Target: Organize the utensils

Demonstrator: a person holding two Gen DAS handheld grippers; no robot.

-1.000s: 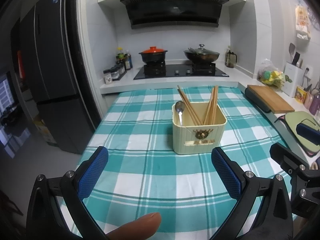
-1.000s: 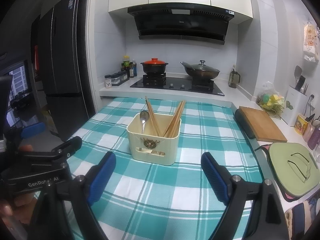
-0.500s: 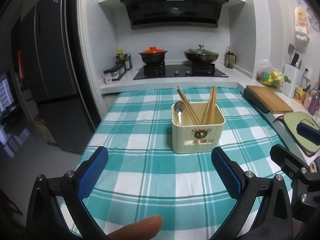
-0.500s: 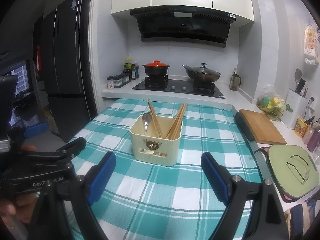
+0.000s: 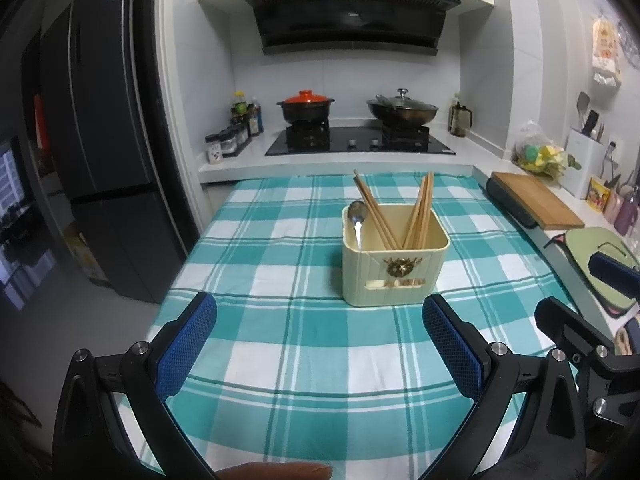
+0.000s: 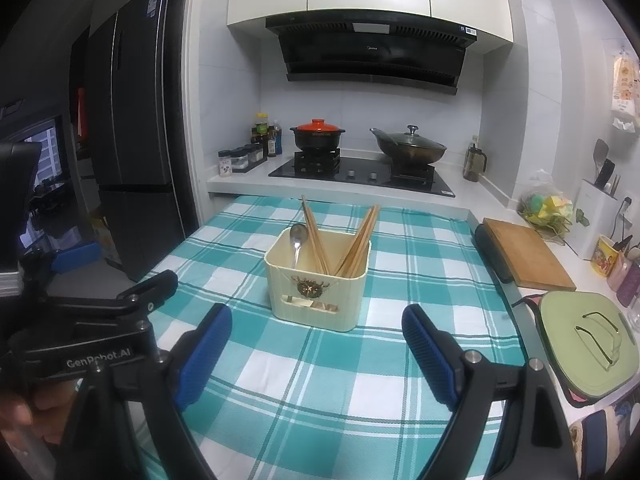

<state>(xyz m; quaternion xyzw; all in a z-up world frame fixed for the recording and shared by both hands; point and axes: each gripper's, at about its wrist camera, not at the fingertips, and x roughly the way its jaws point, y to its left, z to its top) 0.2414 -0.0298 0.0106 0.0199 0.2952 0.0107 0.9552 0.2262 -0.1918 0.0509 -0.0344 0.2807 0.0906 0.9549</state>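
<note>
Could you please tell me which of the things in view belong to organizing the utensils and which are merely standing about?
Part of the job:
cream utensil box
wooden chopsticks leaning in it
metal spoon in it
left gripper, jaws open
right gripper, jaws open

Just standing about:
orange-lidded pot
lidded wok
wooden cutting board
spice jars
checked tablecloth

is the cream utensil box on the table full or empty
Neither: the cream box holds a spoon and wooden chopsticks, leaning upright, with room left.
</note>
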